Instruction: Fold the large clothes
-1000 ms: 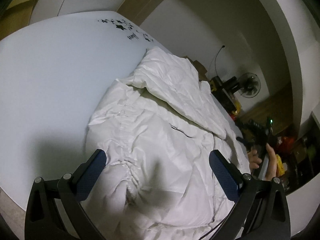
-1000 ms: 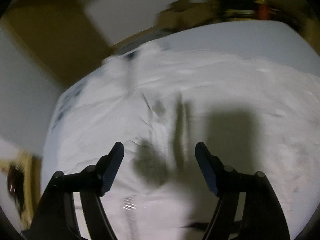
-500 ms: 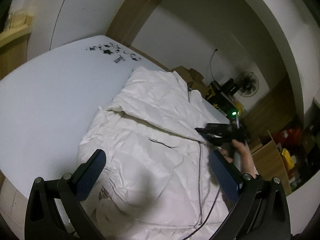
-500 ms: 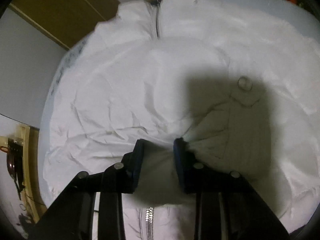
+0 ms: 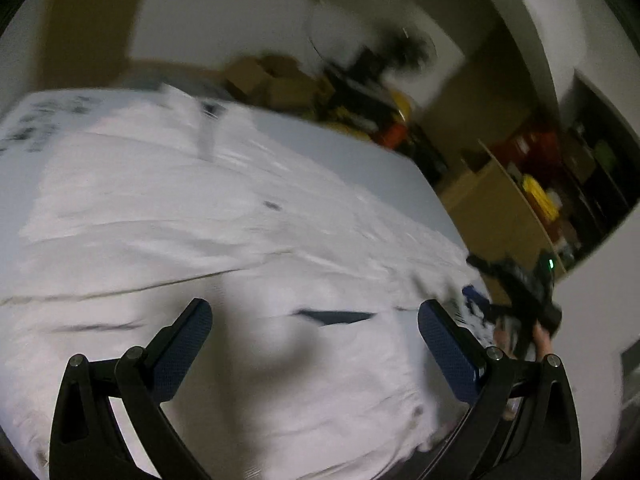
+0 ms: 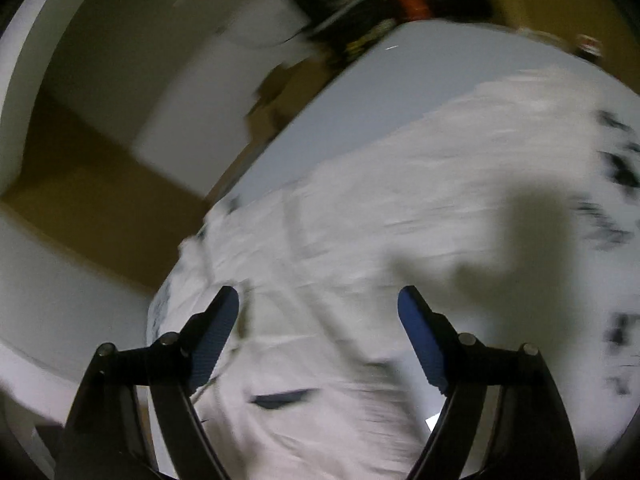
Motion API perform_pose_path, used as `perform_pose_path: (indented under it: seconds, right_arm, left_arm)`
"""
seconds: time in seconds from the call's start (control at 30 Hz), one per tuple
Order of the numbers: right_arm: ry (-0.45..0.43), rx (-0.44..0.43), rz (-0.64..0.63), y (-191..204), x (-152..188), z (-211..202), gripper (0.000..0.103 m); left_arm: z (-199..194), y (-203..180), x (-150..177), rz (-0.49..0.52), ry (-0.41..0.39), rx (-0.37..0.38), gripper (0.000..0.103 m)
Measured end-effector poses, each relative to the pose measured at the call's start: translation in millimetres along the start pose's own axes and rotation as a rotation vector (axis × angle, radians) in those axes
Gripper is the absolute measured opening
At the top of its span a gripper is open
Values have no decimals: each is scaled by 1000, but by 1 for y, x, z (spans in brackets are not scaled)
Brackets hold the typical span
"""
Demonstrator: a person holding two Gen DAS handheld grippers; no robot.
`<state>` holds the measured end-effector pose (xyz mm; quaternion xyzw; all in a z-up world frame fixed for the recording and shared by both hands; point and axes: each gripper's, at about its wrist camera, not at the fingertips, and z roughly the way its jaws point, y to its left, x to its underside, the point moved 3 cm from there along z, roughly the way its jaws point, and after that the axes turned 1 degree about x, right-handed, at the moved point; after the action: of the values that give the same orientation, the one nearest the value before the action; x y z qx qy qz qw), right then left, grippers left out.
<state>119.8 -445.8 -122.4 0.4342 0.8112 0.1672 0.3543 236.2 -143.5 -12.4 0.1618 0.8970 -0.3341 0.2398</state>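
A white puffy jacket (image 5: 192, 220) lies spread over the white table (image 5: 352, 152), blurred by motion in both views. My left gripper (image 5: 314, 326) hovers above the jacket, open, with nothing between its blue pads. In the right wrist view the jacket (image 6: 360, 240) fills the middle, and my right gripper (image 6: 318, 312) hangs over it with its jaws opening and nothing held between them. That right gripper (image 5: 516, 292) also shows in the left wrist view at the jacket's right edge, held by a hand (image 5: 540, 340).
Cardboard boxes (image 5: 276, 80) and dark clutter stand beyond the table's far edge. A wooden shelf unit (image 5: 516, 200) with coloured items sits to the right. The table's right edge (image 5: 436, 196) drops off near it. A black print (image 6: 616, 168) marks the table surface.
My right gripper pinched a fold of the jacket half a second ago and has now let it go, jaws wide. Both grippers swung quickly across the jacket; the left view now faces the right side.
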Motion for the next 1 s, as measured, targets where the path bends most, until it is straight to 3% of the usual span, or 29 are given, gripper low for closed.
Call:
perform_pose_path:
  seconds: [0.13, 0.23, 0.33, 0.43, 0.6, 0.83, 1.0]
  right_arm:
    - [-40, 69, 85, -60, -22, -27, 82]
    - [-52, 96, 143, -94, -40, -34, 82]
    - [-49, 105, 198, -123, -55, -34, 82]
    - [-58, 111, 232, -151, -78, -42, 80]
    - [-47, 117, 274, -182, -117, -28, 72]
    - [-8, 180, 313, -210, -150, 5, 70]
    - [-51, 197, 348, -219, -160, 10, 68]
  left_arm:
    - [89, -28, -33, 10, 97, 13, 103]
    - [164, -30, -45, 62, 122, -131, 103]
    - [209, -16, -50, 81, 115, -244, 103]
    - [236, -4, -58, 92, 98, -292, 103]
    - [257, 3, -67, 119, 99, -307, 103]
    - [286, 13, -63, 128, 189, -301, 103]
    - [298, 9, -56, 232, 179, -376, 103]
